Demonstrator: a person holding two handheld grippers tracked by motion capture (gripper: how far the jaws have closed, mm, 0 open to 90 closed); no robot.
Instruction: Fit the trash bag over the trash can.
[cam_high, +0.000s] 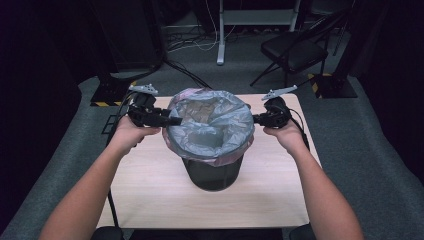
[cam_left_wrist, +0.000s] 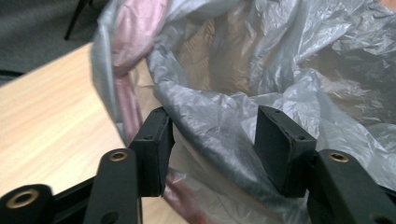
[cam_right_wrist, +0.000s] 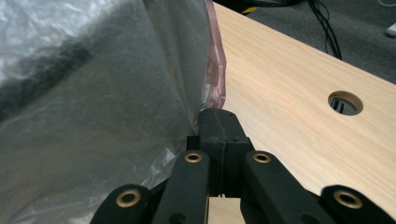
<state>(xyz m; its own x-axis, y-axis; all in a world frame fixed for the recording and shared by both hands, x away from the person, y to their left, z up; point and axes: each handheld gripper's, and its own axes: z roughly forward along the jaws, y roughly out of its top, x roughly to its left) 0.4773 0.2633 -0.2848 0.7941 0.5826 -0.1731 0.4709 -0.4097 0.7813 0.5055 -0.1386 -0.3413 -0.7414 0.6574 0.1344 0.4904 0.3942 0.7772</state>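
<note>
From the high view I have the dark bin (cam_high: 212, 172) standing mid-table (cam_high: 150, 200), with the grey liner bag (cam_high: 210, 127) already draped inside it and its mouth folded out over most of the rim; a pink layer (cam_high: 220, 161) peeks out under the fold at 6 o'clock. My left gripper (cam_high: 172, 121) sits at the bin's 9 o'clock, jaws spread apart and straddling the rolled edge of the bag, the pads not visibly pressing it, so I read it as released. My right gripper (cam_high: 256, 119) is at 3 o'clock, jaws clenched together right against the bag's edge; whether any film is pinched between them I cannot tell. I judge the lining nearly done: what remains is tugging the rim fold down evenly and smoothing the wrinkles.
</note>
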